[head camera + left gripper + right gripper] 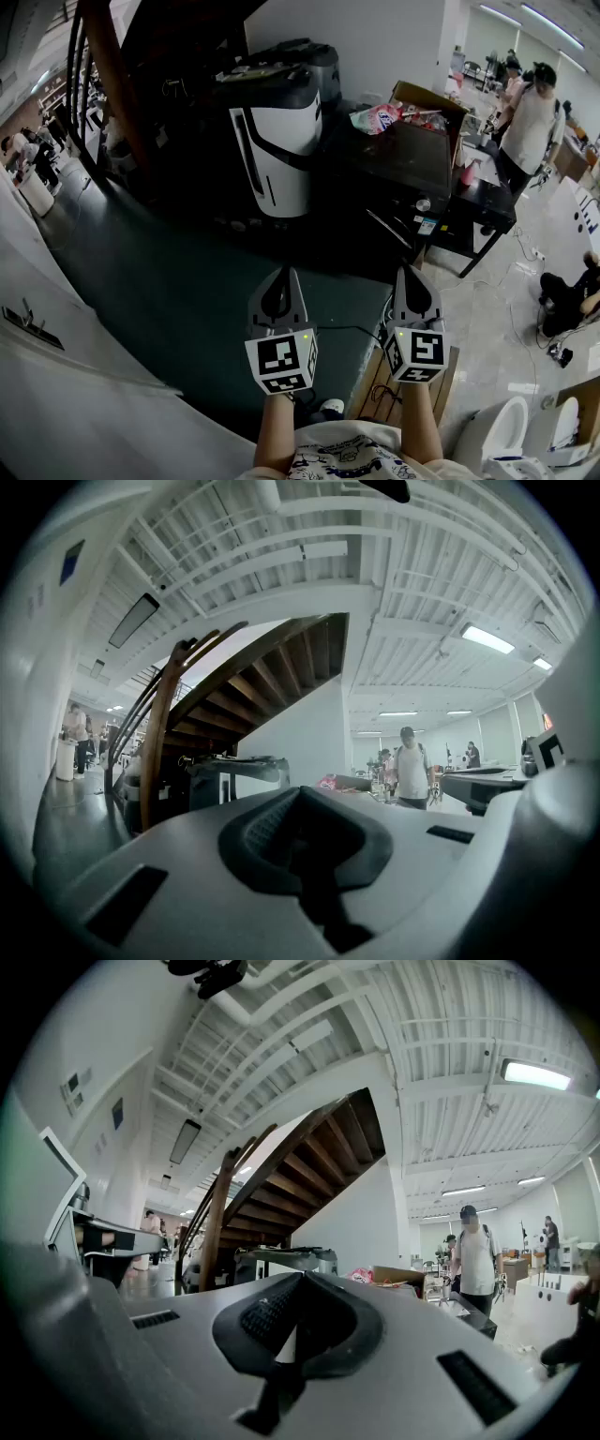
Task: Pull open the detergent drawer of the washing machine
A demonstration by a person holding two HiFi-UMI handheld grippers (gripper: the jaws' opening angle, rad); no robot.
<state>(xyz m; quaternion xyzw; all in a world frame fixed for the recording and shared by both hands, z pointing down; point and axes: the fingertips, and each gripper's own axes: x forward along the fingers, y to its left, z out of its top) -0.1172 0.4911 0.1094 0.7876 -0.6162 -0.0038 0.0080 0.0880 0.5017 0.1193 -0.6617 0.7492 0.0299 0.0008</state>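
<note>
Grippers: left gripper (280, 274) and right gripper (413, 272), both with jaws together, empty, well short of white appliance (277, 150). No detergent drawer made out on that appliance; likely light, stiff plastic; hook its front lip.

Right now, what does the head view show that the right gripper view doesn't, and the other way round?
Head view only: the marker cubes, the person's forearms and the dark floor. Right gripper view only: the ceiling with its lights. Both: the right tongs, shut with nothing between them, the white-and-black appliance, the wooden stair rail and a person in a white shirt.
</note>
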